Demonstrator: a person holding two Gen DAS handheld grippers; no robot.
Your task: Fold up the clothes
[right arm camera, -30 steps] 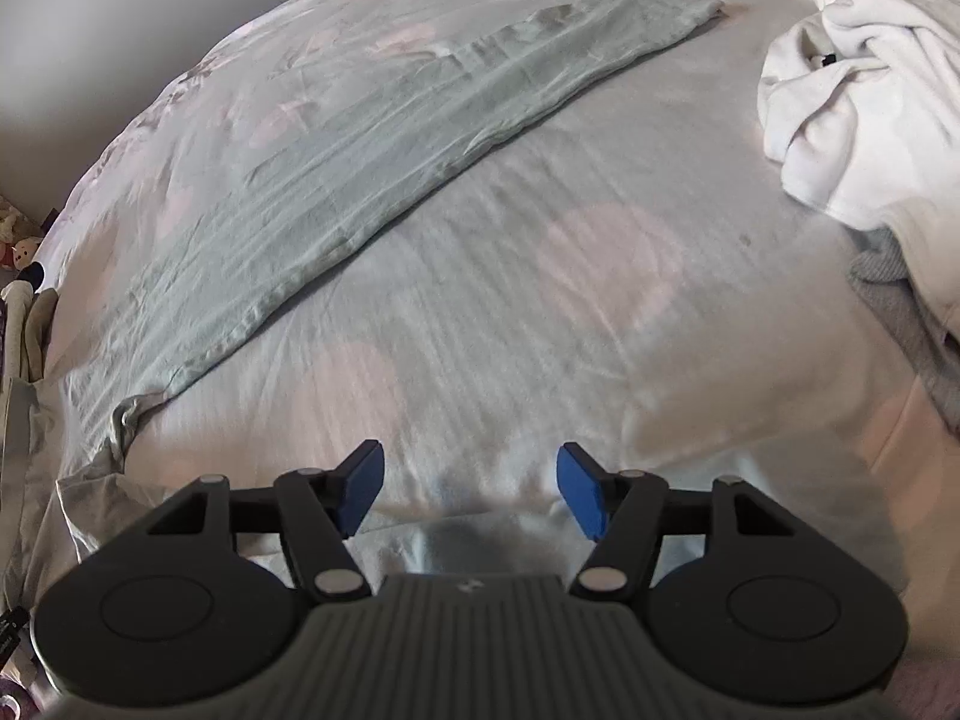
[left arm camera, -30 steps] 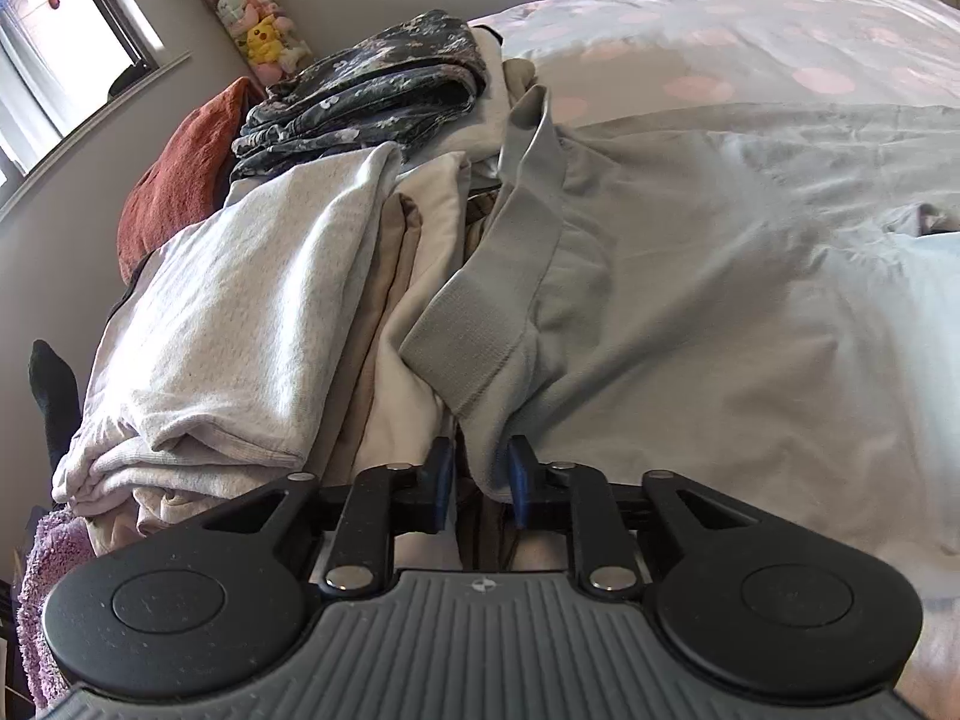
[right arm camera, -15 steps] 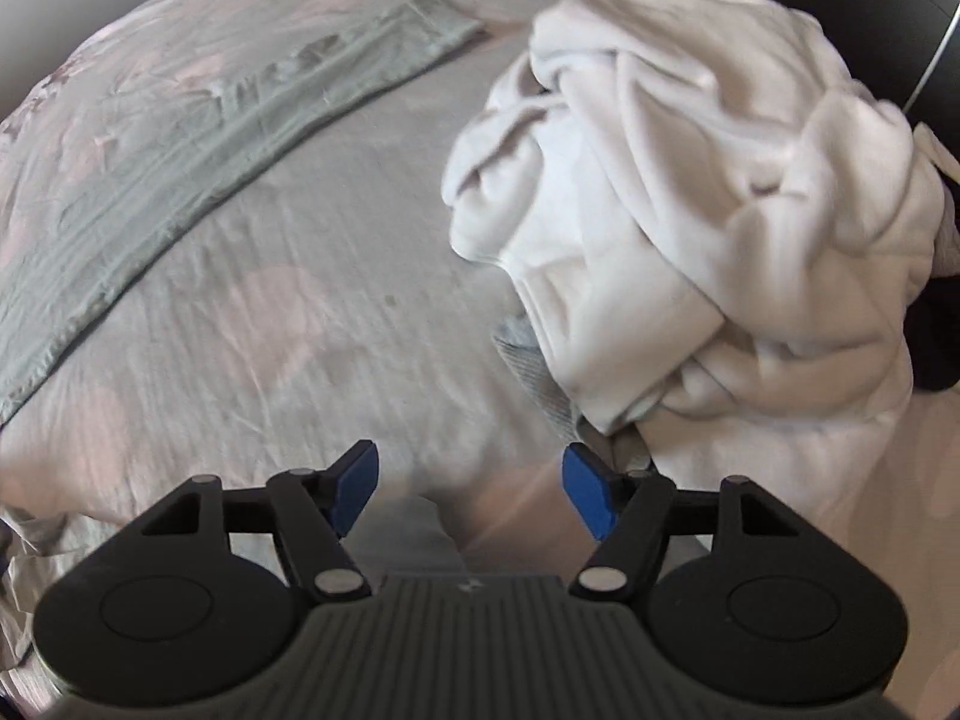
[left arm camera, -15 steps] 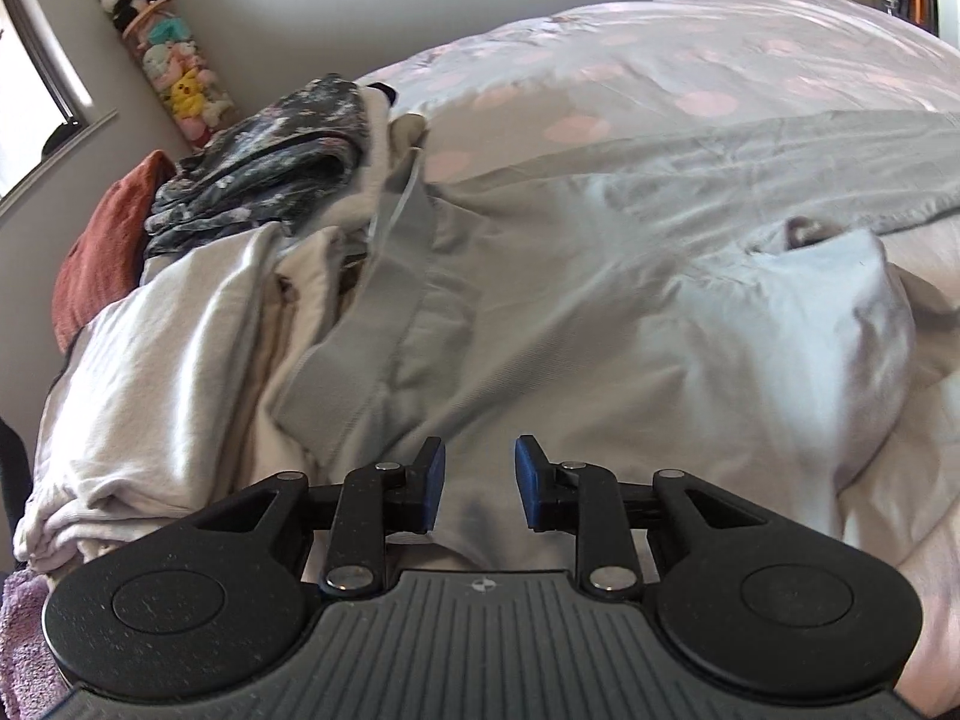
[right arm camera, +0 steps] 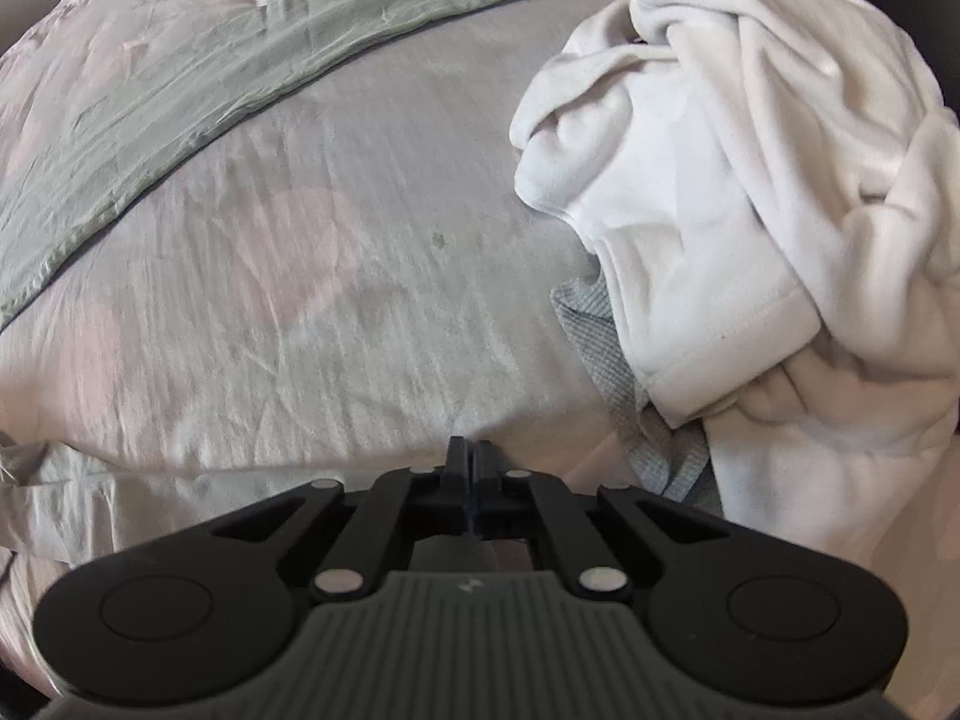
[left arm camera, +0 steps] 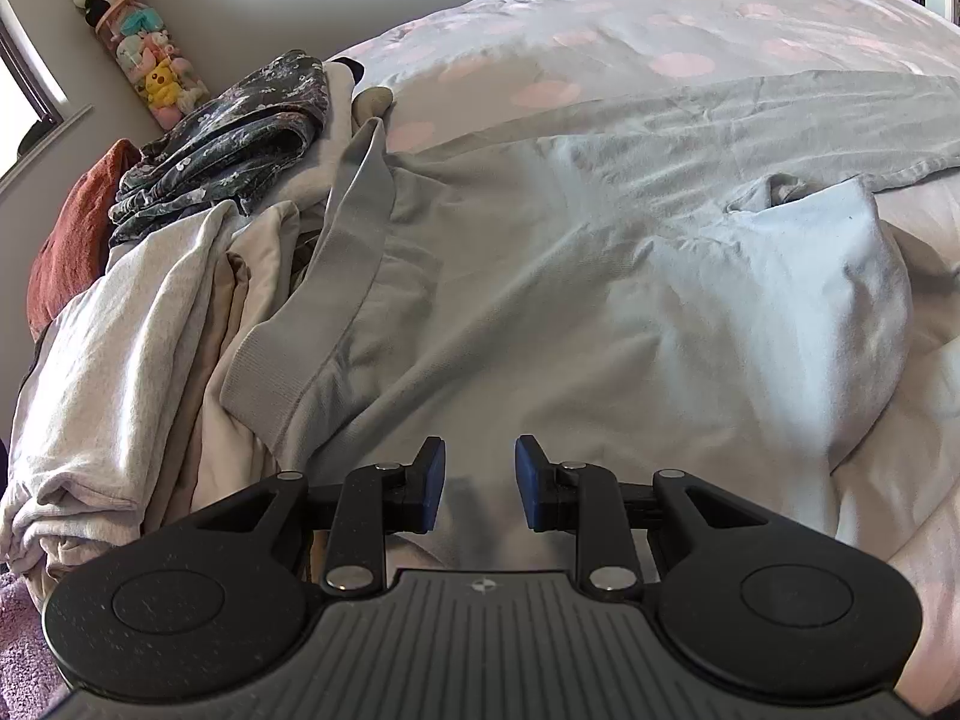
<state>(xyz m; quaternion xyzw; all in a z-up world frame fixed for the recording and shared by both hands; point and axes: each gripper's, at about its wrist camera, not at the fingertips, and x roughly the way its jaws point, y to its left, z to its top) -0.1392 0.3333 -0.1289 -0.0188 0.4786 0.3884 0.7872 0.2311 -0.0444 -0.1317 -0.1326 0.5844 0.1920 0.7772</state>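
Observation:
Pale grey-green trousers [left arm camera: 540, 276] lie spread on the bed, ribbed waistband [left arm camera: 336, 276] to the left and one leg running off to the far right. My left gripper [left arm camera: 479, 480] is open and empty, low over the trousers near the waistband. In the right wrist view the same leg [right arm camera: 180, 78] stretches across the upper left. My right gripper [right arm camera: 471, 480] has its jaws closed together over the bedspread, with nothing visible between them. A crumpled white garment [right arm camera: 750, 180] lies to its right, over a grey knit piece [right arm camera: 630, 396].
A stack of folded clothes [left arm camera: 150, 312] sits left of the trousers, with a dark floral piece [left arm camera: 240, 132] and a rust-red cloth [left arm camera: 72, 240]. A tube of plush toys [left arm camera: 144, 54] stands by the wall. The bedspread [right arm camera: 300, 300] is pale with pink dots.
My left gripper let go of the waistband edge, opened and drew back to the right. My right gripper swung right toward the white garment and closed its jaws.

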